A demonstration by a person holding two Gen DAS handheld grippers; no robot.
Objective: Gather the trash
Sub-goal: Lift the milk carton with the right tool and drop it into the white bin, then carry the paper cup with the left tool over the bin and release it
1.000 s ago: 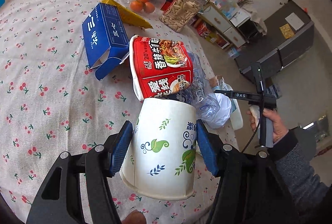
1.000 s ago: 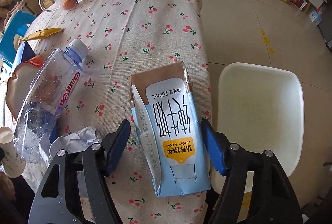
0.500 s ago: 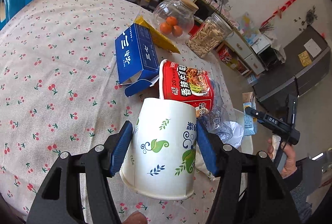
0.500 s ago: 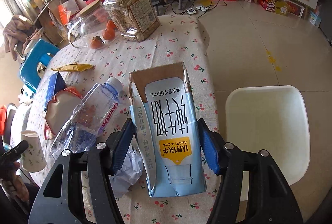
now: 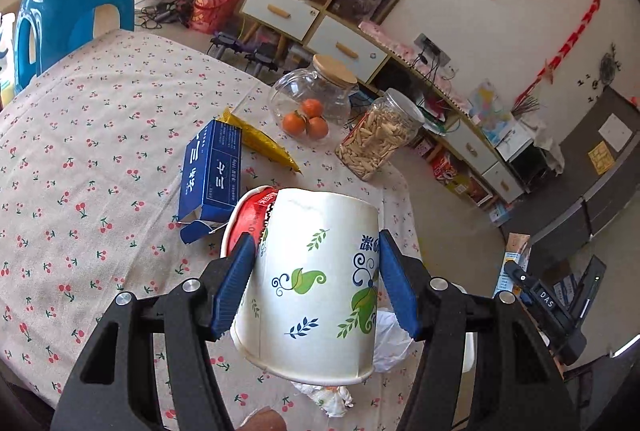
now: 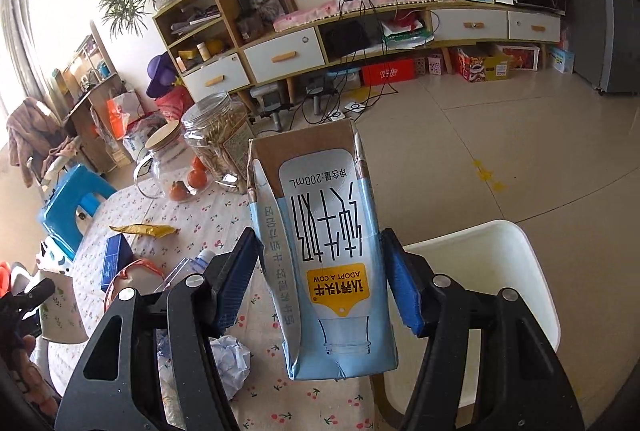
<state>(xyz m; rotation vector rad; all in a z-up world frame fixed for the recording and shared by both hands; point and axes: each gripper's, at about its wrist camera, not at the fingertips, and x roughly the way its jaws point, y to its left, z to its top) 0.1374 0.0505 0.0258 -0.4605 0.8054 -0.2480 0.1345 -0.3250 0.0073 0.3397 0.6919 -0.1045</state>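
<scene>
Your left gripper point(image 5: 318, 283) has its jaws clenched on the white paper cup with green leaf print point(image 5: 316, 279), blue pads pressed against both sides, the cup off the desk point(image 5: 80, 159) and tipped with its open rim toward the near edge. Your right gripper point(image 6: 320, 283) grasps the pale blue and brown milk carton point(image 6: 328, 251) the same way, the carton upside down with its print inverted, clear of the cherry-print cloth. No bin or bag shows in either view, so where these two go cannot be told from here. Left on the desk: the red instant-noodle tub point(image 5: 250, 215) lying on its side just behind the cup, the dark blue cardboard box point(image 5: 214, 167) with its flap open to the left of it, the yellow foil wrapper point(image 5: 264, 143) beyond the box, the crushed clear plastic bottle point(image 6: 180, 271) and the crumpled white paper point(image 6: 230, 355) near the edge. Risks, as judged: the cup is thin paper, so squeezing harder would likely buckle it and let it slip out; with the rim tilted down, any dregs would run onto the cloth. The carton is already creased and soft, so a quick swing could let it pivot between the pads. The glass jar with oranges point(image 5: 316, 103) and the clear jar of seeds point(image 5: 376, 135) stand at the far side, not trash; a wide sweep back for the wrapper could knock them.
</scene>
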